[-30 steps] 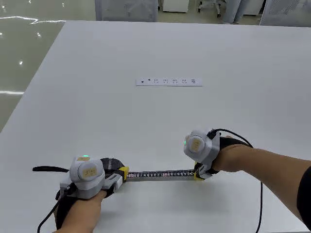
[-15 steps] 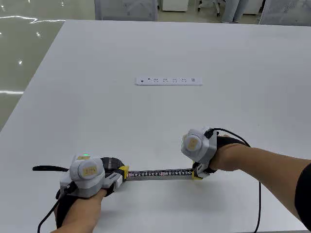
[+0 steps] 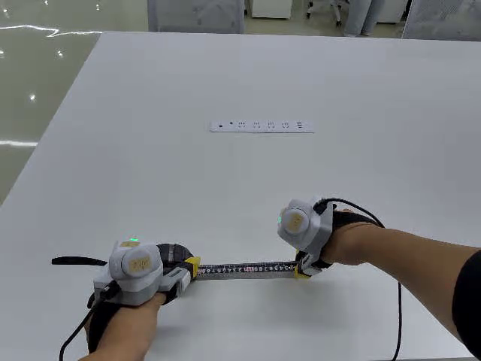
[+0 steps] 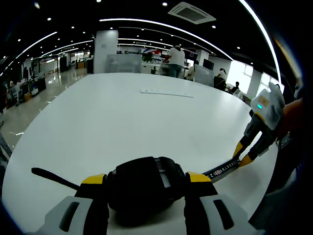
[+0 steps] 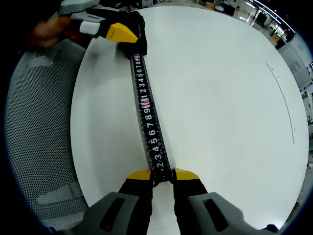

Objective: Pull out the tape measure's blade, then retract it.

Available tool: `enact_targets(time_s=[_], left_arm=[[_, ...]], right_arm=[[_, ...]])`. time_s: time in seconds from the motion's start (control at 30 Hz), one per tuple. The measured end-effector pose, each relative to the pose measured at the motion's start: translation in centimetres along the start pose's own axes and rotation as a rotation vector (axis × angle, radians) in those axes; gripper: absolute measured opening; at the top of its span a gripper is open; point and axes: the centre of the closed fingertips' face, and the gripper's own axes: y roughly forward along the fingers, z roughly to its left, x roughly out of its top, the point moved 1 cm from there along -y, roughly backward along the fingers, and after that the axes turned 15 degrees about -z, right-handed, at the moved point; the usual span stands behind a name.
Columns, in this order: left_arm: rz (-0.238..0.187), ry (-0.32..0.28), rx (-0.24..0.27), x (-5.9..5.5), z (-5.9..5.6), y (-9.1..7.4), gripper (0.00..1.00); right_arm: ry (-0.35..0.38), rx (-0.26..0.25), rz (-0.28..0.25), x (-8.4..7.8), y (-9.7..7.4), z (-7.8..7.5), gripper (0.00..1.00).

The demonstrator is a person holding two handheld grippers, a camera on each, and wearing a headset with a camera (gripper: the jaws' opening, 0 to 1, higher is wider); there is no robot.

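Both ends were held: your left tongs (image 4: 146,177) were clamped around the tape measure's black case (image 4: 144,196) at the near left of the table (image 3: 301,83), and your right tongs (image 5: 160,175) were closed on the tip of the blade (image 5: 145,110). That blade lay flat on the table, its long axis running straight between the two tongs, so retracting would likely mean bringing the right tongs along that line toward the case. The end hook was hidden between the jaws, and the left tongs covered both sides of the case
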Motion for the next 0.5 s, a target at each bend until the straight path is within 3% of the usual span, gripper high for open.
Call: enact_targets(time_s=[0.5], left_arm=[[0.001,-0.001,0.000,0.00,-0.01,0.05,0.58]], right_arm=[[0.001,0.001,0.000,0.36,0.20,0.10,0.11]])
